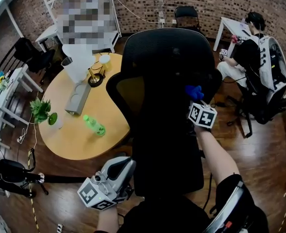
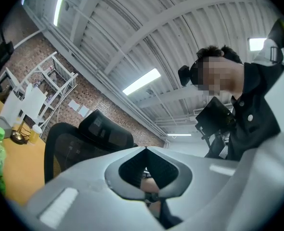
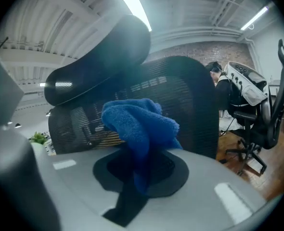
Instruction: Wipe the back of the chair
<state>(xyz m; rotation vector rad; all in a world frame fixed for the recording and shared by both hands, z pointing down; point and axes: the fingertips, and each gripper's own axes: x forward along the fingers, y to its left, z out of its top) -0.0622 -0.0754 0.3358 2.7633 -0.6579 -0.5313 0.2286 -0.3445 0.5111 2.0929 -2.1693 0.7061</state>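
A black mesh office chair [image 1: 165,96] stands right in front of me, its back turned toward me. My right gripper [image 1: 197,101] is shut on a blue cloth [image 1: 194,91] and holds it against the right side of the chair's back. In the right gripper view the blue cloth [image 3: 139,124] bunches out of the jaws just before the mesh back [image 3: 180,100] and headrest [image 3: 101,57]. My left gripper [image 1: 115,171] hangs low at the chair's lower left, shut and holding nothing. In the left gripper view it points up at the ceiling, with the chair [image 2: 79,143] at the left.
A round wooden table [image 1: 80,113] stands beyond the chair with a green bottle [image 1: 93,125], a small plant [image 1: 42,110] and a grey box [image 1: 79,98]. A seated person [image 1: 247,57] works at a white desk on the right. Another black chair [image 1: 262,106] stands near them.
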